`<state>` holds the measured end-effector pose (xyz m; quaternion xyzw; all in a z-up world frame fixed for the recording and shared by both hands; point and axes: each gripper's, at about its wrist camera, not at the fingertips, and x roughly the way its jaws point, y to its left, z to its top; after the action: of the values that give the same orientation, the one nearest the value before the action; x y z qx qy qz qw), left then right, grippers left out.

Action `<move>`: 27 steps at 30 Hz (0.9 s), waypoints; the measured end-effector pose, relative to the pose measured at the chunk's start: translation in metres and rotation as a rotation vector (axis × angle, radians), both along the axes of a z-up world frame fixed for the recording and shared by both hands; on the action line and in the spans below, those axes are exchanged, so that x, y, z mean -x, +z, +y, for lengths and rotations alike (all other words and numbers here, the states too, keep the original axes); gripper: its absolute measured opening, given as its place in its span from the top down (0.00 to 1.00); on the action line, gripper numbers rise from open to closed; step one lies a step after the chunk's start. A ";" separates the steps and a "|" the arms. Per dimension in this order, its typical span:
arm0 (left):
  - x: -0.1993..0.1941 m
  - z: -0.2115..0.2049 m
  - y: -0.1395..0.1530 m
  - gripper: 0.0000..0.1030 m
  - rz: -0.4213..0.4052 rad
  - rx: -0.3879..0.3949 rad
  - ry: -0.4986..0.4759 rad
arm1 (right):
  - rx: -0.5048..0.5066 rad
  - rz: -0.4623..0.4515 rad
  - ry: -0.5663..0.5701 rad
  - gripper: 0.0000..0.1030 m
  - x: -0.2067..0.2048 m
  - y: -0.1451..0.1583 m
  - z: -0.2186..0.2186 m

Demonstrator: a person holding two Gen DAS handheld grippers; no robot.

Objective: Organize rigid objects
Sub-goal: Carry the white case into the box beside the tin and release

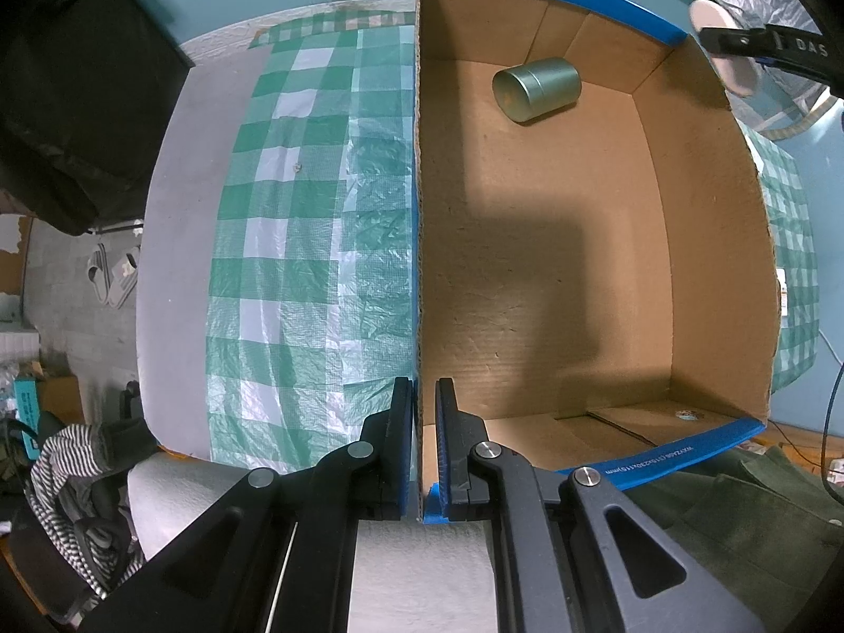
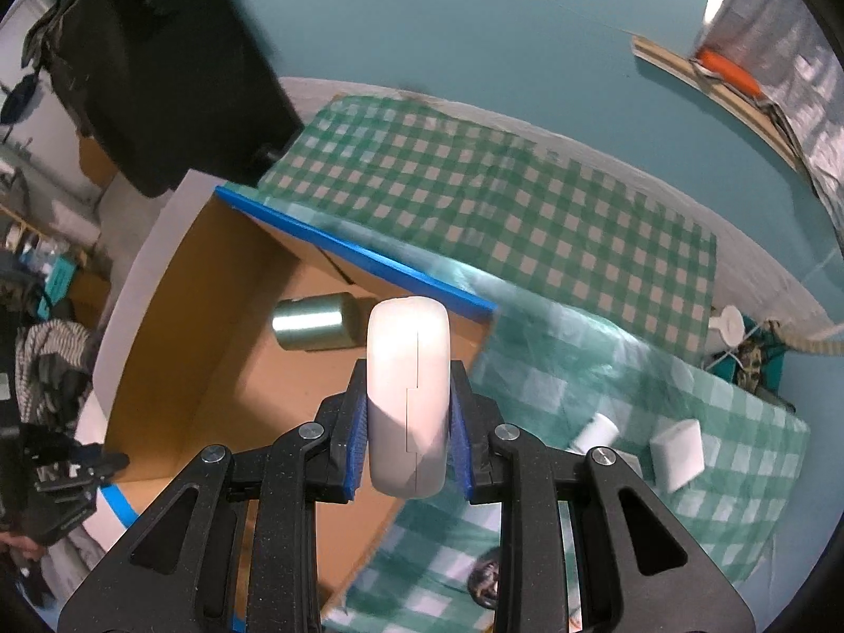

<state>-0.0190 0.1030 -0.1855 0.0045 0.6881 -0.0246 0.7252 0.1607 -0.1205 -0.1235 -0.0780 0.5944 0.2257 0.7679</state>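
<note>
An open cardboard box with blue-taped rims stands on the checked cloth; it also shows in the right wrist view. A green metal tin lies on its side in the far part of the box, also visible in the right wrist view. My left gripper is shut on the box's left wall. My right gripper is shut on a white oval case and holds it above the box's right rim; the case also shows in the left wrist view.
A green-and-white checked cloth covers the table. On it, right of the box, lie a white cube, a small white cylinder and a white round object. A black bag hangs at the far left.
</note>
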 end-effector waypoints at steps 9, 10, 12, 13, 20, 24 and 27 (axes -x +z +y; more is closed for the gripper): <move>0.000 0.000 -0.001 0.92 0.001 0.001 0.002 | 0.024 0.054 0.026 0.75 -0.001 -0.023 0.018; 0.000 0.000 -0.001 0.92 0.001 0.002 0.003 | 0.026 0.060 0.026 0.75 -0.001 -0.026 0.019; 0.000 0.000 -0.002 0.92 0.001 0.002 0.003 | 0.033 0.067 0.026 0.75 -0.001 -0.030 0.020; 0.000 0.000 -0.002 0.92 0.001 0.002 0.003 | 0.038 0.072 0.024 0.75 -0.002 -0.033 0.019; 0.000 0.000 -0.002 0.92 0.000 0.003 0.002 | 0.037 0.076 -0.005 0.75 -0.003 -0.035 0.013; 0.000 0.000 -0.003 0.92 0.000 0.002 -0.002 | 0.041 0.071 -0.016 0.72 -0.004 -0.033 0.010; 0.000 0.000 -0.003 0.92 0.001 0.001 -0.003 | 0.025 0.073 -0.025 0.69 -0.004 -0.029 0.008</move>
<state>-0.0190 0.1025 -0.1882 0.0053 0.6884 -0.0261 0.7248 0.1652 -0.1129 -0.1521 -0.0716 0.6256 0.2113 0.7476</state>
